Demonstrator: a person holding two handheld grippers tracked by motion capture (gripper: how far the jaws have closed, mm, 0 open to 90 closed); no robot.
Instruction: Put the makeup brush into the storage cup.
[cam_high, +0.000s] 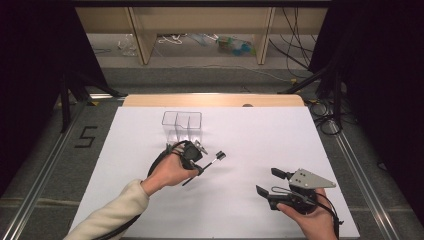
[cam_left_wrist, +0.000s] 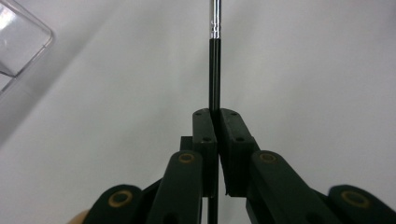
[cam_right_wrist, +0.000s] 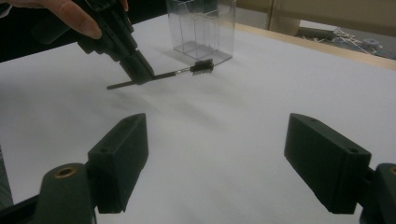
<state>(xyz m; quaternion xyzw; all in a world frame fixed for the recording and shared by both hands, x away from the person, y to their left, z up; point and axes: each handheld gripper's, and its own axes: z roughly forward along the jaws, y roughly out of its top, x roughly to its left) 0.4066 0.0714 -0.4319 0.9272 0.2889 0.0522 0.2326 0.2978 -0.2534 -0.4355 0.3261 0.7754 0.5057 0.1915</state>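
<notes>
A thin black-handled brush (cam_high: 212, 161) with a small dark bristle head (cam_right_wrist: 201, 66) is clamped by its handle (cam_left_wrist: 214, 70) in my left gripper (cam_high: 199, 168), which is shut on it. The brush lies roughly level just above the white table, head toward the right. Just behind the left gripper stands a clear plastic organiser (cam_high: 181, 123) with upright compartments; its corner (cam_left_wrist: 18, 42) shows in the left gripper view. My right gripper (cam_high: 269, 182) is held near the front right of the table, jaws wide open with nothing between them (cam_right_wrist: 219, 128). From there I see the left gripper (cam_right_wrist: 141, 74) across the table.
A white sheet (cam_high: 260, 135) covers the table, with a wooden edge (cam_high: 215, 100) at the far side. Cables and black stands lie on the floor beyond and to both sides. A wide stretch of white surface separates the two grippers.
</notes>
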